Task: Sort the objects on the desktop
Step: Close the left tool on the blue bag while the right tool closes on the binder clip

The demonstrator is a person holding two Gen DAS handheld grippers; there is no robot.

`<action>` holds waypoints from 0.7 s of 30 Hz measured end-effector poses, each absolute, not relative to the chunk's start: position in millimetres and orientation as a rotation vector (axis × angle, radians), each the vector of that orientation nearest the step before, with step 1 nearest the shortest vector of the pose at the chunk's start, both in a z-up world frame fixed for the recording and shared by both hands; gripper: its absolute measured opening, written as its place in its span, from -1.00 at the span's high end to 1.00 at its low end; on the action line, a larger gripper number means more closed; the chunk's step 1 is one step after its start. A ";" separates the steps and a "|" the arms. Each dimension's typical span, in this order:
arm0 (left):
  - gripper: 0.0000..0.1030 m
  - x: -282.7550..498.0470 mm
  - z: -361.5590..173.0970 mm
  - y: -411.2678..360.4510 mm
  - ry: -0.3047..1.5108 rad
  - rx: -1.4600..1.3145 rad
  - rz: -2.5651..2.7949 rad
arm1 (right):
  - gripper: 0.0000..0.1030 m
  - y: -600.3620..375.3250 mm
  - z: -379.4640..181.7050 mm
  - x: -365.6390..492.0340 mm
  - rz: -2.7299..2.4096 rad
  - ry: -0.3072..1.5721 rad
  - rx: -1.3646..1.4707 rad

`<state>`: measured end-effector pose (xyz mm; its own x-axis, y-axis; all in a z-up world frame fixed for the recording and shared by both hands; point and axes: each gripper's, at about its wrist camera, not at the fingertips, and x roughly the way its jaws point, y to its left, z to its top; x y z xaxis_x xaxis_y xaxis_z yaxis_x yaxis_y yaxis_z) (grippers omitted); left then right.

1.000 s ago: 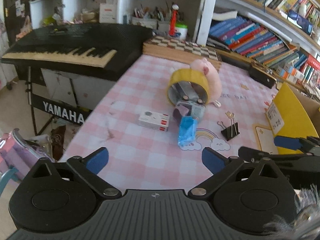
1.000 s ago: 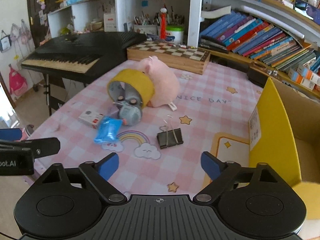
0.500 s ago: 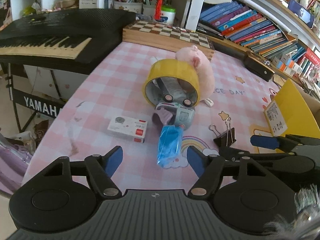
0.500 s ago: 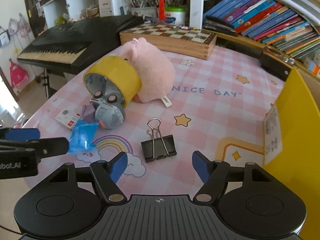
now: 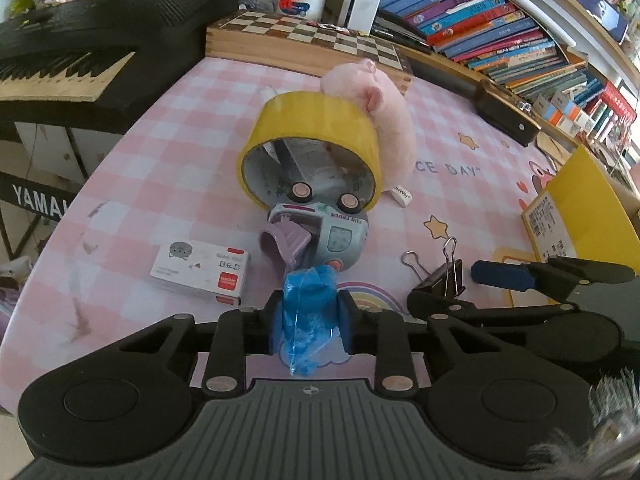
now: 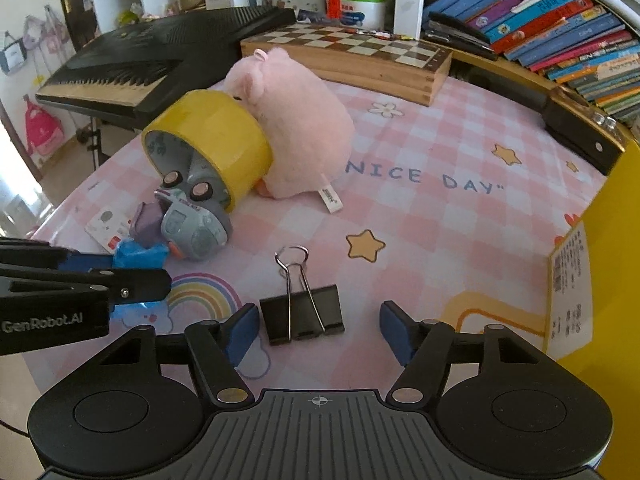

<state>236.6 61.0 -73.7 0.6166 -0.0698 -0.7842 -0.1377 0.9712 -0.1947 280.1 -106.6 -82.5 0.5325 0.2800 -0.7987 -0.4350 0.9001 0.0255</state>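
Looking largest first, we see the pink checked table (image 6: 440, 216), its near edge hidden under both grippers. At the right a yellow box (image 6: 608, 248) is cut off by the frame, so we cannot make out its inside. The pink plush pig (image 6: 296, 128) lies behind the yellow tape roll (image 6: 224, 140), which hides its front. A toy truck (image 5: 336, 232) lies wheels-up against the roll's mouth. The small white box (image 5: 200, 266) is half hidden in the right view. The left gripper (image 5: 308, 320) has its jaws clenched on the blue packet (image 5: 306, 308), down at the table. The right gripper (image 6: 318, 330) is closing around the black binder clip (image 6: 302, 314), its pads not yet touching it.
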 end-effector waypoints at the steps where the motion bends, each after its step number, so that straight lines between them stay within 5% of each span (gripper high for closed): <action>1: 0.55 235.7 -73.0 61.5 0.902 -0.247 0.048 | -0.24 -105.7 -82.5 280.9 0.435 0.912 -0.187; 5: 0.57 229.7 -66.6 64.8 0.887 -0.265 0.063 | 0.21 -102.0 -79.7 280.2 0.477 0.901 -0.205; 21: 0.58 193.2 -33.0 64.8 0.801 -0.259 0.002 | 0.21 -110.9 -46.6 247.9 0.450 0.849 -0.131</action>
